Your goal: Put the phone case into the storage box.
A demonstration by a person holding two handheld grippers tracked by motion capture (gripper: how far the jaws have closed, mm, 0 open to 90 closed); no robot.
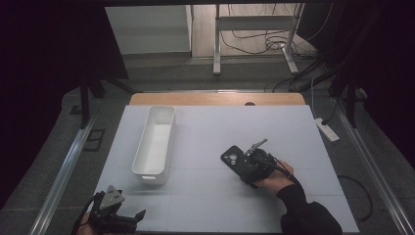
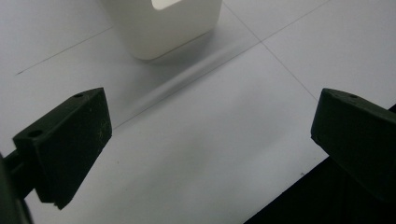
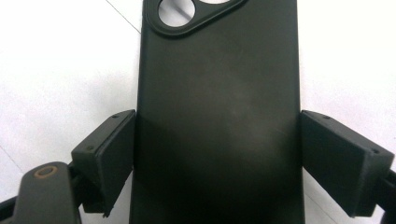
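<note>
A black phone case [image 1: 232,157] lies flat on the white mat, right of centre, camera cutout pointing away from the person. My right gripper [image 1: 242,167] reaches over its near end. In the right gripper view the case [image 3: 217,93] runs up between the jaws, and both pads [image 3: 112,149] lie against its long edges, so the right gripper [image 3: 217,158] is shut on it. My left gripper [image 1: 140,215] rests at the mat's front left corner. In the left gripper view it [image 2: 210,144] stands wide open with bare mat between its jaws.
A long white bin [image 1: 147,175] stands left of centre, its end wall [image 2: 163,32] just ahead of the left gripper. The white mat [image 1: 220,200] covers a wooden table [image 1: 215,99]. Dark curtains, a metal frame and floor cables lie beyond.
</note>
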